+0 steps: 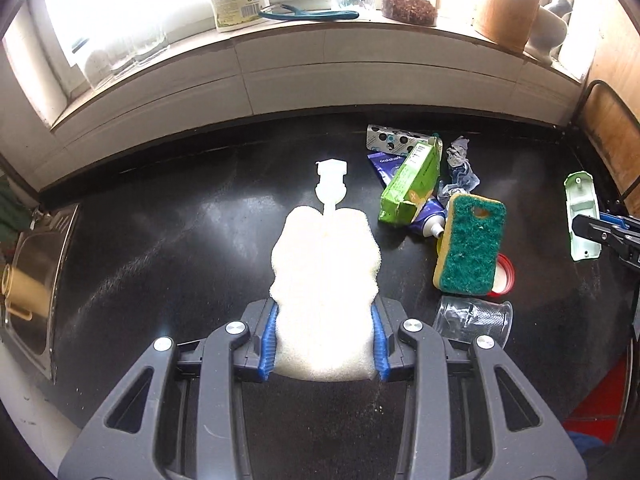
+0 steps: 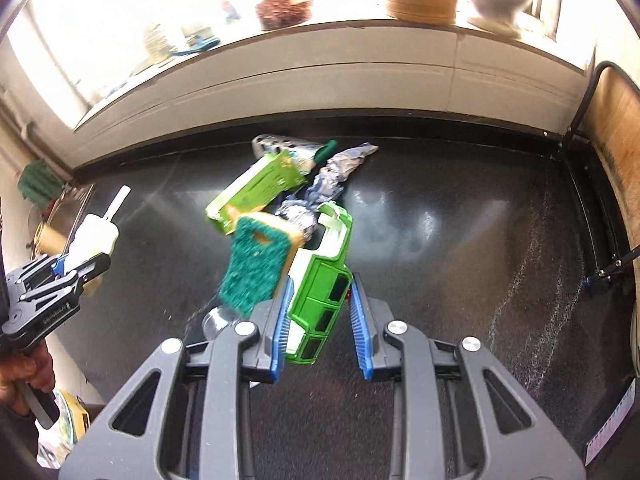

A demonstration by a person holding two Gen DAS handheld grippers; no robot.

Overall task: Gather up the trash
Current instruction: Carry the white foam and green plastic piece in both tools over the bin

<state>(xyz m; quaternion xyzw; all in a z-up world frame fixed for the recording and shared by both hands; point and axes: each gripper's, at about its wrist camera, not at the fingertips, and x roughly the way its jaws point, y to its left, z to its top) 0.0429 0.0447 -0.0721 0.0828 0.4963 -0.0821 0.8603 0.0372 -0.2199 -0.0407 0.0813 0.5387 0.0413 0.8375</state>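
My left gripper [image 1: 324, 308] is shut on a white sponge brush [image 1: 324, 264] with a white plastic handle [image 1: 330, 184], held above the black counter [image 1: 180, 240]; it also shows in the right wrist view [image 2: 94, 236]. My right gripper [image 2: 320, 284] holds a green and white toy car [image 2: 318, 292] between its jaws, tilted; the car also shows in the left wrist view [image 1: 581, 216]. A pile of trash lies on the counter: a green carton [image 1: 412, 180], crumpled foil wrapper [image 1: 460, 168], a purple tube [image 1: 428, 216], a blister pack [image 1: 394, 138].
A green and yellow sponge [image 1: 470, 244] leans on a red lid [image 1: 505, 276]. A clear plastic cup [image 1: 472, 318] lies on its side. A steel sink [image 1: 36, 272] is at the left. The windowsill [image 1: 320, 28] holds bottles and jars. A wooden board [image 2: 616, 120] stands at right.
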